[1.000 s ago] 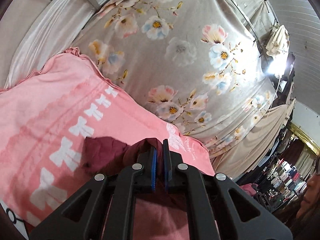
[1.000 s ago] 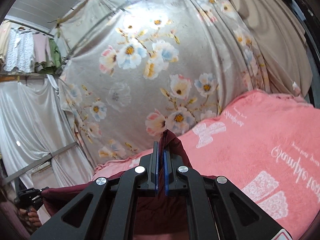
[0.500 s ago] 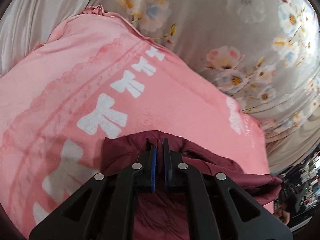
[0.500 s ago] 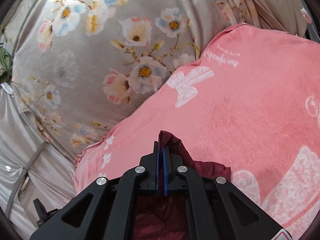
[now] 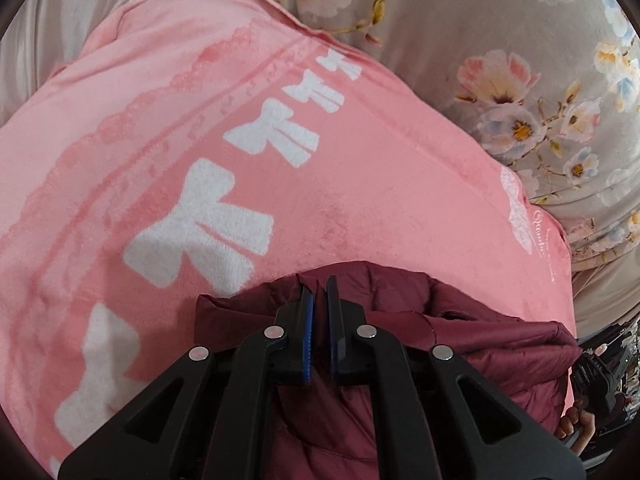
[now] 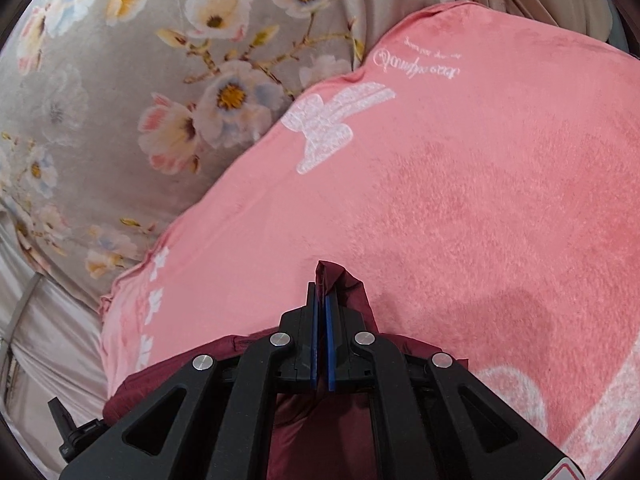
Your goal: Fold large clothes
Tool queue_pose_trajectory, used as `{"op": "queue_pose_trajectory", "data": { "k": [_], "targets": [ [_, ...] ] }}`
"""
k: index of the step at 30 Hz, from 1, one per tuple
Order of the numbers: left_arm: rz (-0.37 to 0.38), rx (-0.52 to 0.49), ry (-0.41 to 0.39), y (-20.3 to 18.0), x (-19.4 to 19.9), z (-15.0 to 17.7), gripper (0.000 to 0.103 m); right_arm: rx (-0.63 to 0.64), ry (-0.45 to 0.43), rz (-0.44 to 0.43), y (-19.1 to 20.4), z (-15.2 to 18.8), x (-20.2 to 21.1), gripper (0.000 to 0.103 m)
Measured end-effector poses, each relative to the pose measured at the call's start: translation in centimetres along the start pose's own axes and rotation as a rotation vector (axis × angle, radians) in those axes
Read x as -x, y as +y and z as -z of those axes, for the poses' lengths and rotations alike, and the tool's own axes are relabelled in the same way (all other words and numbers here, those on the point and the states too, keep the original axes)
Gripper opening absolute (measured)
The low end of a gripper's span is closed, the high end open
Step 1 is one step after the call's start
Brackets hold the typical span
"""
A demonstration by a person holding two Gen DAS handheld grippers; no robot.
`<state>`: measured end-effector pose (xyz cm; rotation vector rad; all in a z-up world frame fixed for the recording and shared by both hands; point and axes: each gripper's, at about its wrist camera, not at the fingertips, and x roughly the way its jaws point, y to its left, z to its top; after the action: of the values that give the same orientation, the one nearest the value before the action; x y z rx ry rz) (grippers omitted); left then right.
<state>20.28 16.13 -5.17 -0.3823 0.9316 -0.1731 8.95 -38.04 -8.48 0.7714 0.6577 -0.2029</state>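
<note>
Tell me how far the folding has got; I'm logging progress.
Done: the maroon jacket lies on the pink blanket. In hand: left gripper and right gripper each pinch its fabric, jaws shut. Left: no neat fold shows; it looks bunched.

A pink blanket [image 5: 360, 184] with white bow shapes [image 5: 200, 224] and pale script lay spread across the near surface; behind it, at the far side, hung a grey floral cloth [image 6: 132, 80], with plain pale fabric [image 5: 60, 20] at far left
</note>
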Motion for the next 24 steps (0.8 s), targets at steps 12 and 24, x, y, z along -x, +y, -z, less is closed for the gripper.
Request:
{"op": "queue_pose_trajectory", "data": {
  "k": [12,24],
  "targets": [
    [0.008,0.009,0.021,0.8,-3.3,1.3,0.006,0.027,0.048,0.066,-0.7,1.5,-2.6,0.002],
    [0.112,0.055,-0.054,1.5,-0.7,0.3,0.034,0.02,-0.046,-0.036,-0.9,-0.4,1.5,0.041]
  ]
}}
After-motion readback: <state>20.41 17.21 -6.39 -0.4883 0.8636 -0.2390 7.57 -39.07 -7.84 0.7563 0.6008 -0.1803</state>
